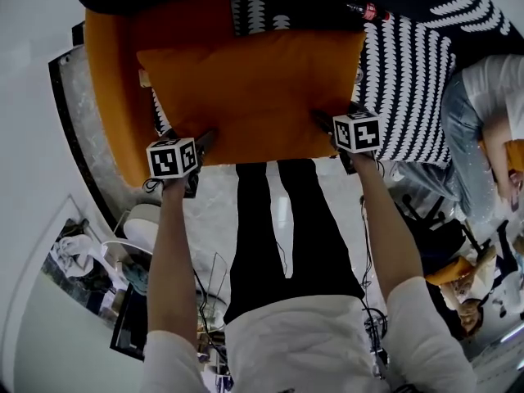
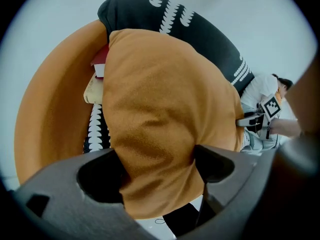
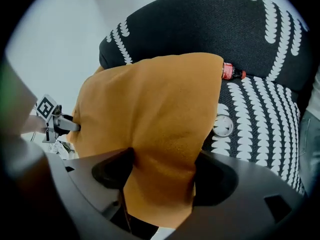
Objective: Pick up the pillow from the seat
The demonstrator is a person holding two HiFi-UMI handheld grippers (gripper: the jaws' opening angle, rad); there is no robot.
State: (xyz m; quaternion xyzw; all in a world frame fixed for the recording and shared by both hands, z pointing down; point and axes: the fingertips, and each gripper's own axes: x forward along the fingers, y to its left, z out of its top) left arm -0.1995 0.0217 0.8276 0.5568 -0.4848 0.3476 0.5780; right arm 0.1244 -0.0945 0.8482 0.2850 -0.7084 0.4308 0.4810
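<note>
fingers (image 2: 85, 160) of left gripper (image 2: 157, 171) and right gripper (image 3: 160, 171) each pinch a near corner of the orange pillow (image 1: 254, 88).

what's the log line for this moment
left gripper: clamped on pillow | right gripper: clamped on pillow | pillow: near corners held, at orange chair

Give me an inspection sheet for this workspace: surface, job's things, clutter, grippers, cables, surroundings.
Surface: orange chair with black-and-white patterned upholstery.
Job's things: orange pillow, gripped at its two near corners; whether it is clear of the seat cannot be told.
Clutter: red-capped bottle; book-like items behind the pillow; white round object.
Grippers: left gripper and right gripper each pinch pillow fabric.
Cables: thin cables by the person's waist.
Surroundings: pale glossy floor; another person at right.
</note>
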